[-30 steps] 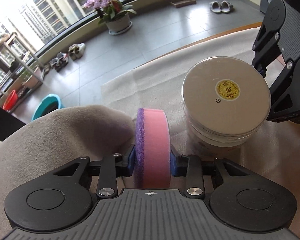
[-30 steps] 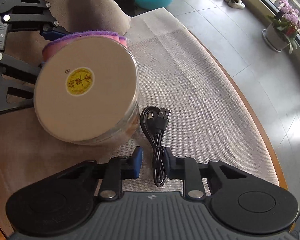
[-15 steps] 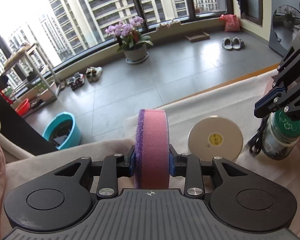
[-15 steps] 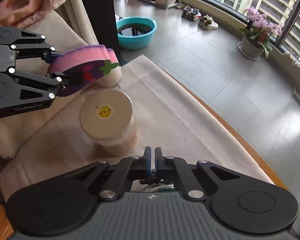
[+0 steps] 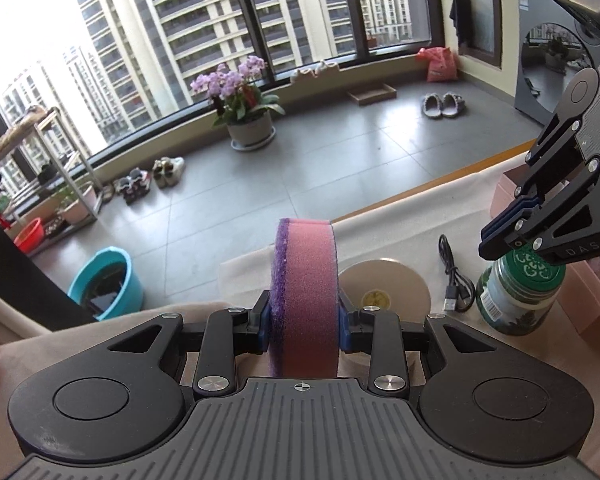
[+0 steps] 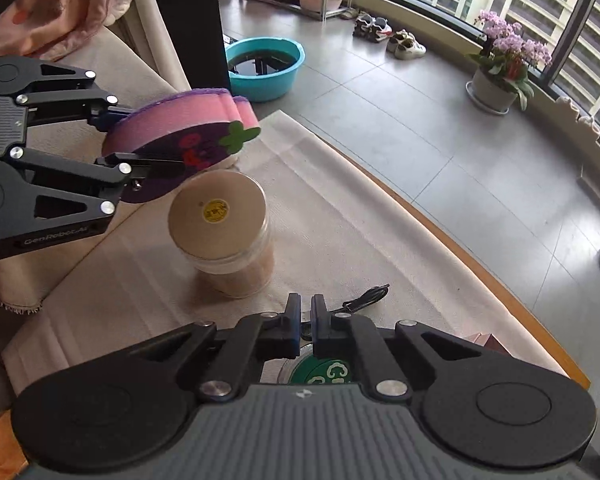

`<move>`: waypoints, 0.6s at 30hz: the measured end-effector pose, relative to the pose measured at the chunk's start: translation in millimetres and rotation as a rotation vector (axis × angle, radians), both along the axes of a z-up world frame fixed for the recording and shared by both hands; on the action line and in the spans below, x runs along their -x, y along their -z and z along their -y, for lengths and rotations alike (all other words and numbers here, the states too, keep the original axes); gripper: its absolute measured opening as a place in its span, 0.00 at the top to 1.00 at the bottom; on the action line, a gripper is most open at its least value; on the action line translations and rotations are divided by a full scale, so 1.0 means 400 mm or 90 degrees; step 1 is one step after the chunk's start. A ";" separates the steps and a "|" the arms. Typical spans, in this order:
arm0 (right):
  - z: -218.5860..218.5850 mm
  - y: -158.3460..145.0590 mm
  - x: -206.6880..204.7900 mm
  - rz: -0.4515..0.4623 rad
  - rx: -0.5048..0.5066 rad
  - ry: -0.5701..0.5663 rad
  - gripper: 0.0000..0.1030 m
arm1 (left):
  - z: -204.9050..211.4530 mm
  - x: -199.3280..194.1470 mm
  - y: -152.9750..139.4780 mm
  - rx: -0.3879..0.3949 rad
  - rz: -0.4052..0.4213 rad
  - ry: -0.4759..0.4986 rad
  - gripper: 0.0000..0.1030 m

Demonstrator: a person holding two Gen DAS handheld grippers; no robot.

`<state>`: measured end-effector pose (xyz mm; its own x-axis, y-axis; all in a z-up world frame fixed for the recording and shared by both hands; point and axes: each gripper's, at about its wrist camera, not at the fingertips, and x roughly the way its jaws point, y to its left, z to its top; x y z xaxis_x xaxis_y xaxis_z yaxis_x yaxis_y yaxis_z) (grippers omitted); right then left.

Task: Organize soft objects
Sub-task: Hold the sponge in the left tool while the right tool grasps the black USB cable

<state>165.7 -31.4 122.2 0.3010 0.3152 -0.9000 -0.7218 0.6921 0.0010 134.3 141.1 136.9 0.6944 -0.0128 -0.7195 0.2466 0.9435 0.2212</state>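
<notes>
A: Left gripper [image 5: 303,318] clamps pink sponge [image 5: 305,296], lifted since earlier above jar [image 6: 219,236].
B: Right gripper [image 6: 305,322]?
A: Jaws closed, empty (cable [image 5: 452,276] left behind). Beige cloth [image 6: 340,216], tiled balcony.

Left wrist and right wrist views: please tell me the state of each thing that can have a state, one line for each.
Left claw: shut on the sponge.
Sponge: held in the air, on edge between the pads.
Right claw: shut, nothing between its pads.
Beige-lid jar: upright, lid on.
Green-lid jar: upright, lid on.
USB cable: lying loose on the cloth.
</notes>
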 end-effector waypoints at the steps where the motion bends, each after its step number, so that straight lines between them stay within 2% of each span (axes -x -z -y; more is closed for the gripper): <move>1: -0.007 0.012 -0.011 -0.009 0.009 -0.002 0.86 | -0.013 -0.004 0.013 0.009 -0.004 -0.005 0.66; 2: -0.020 0.030 -0.023 -0.018 0.021 -0.004 0.70 | -0.026 -0.006 0.026 0.022 -0.009 -0.008 0.66; 3: -0.027 0.043 -0.036 -0.021 0.035 -0.005 0.58 | -0.037 -0.007 0.039 0.036 -0.015 -0.010 0.66; 4: -0.038 0.058 -0.048 -0.020 0.049 -0.005 0.36 | -0.046 -0.001 0.046 0.047 -0.004 -0.014 0.66; 5: -0.043 0.072 -0.062 -0.018 0.060 0.006 0.32 | -0.051 0.001 0.049 0.054 0.001 -0.014 0.66; 10: -0.031 0.141 -0.161 -0.130 0.046 0.140 0.32 | -0.086 0.026 0.037 0.081 0.033 -0.036 0.66; 12: -0.026 0.158 -0.179 -0.145 0.035 0.189 0.32 | -0.096 0.036 0.029 0.087 0.041 -0.044 0.66; 16: -0.038 0.192 -0.207 -0.143 0.057 0.260 0.39 | -0.095 0.039 0.037 0.078 0.015 -0.039 0.66; 18: -0.044 0.206 -0.220 -0.150 0.065 0.282 0.40 | -0.092 0.040 0.044 0.070 -0.001 -0.038 0.66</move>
<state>253.8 -13.8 39.8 0.1716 0.1097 -0.9790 -0.3481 0.9364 0.0439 118.4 178.0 119.2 0.6950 -0.0510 -0.7172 0.1901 0.9750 0.1149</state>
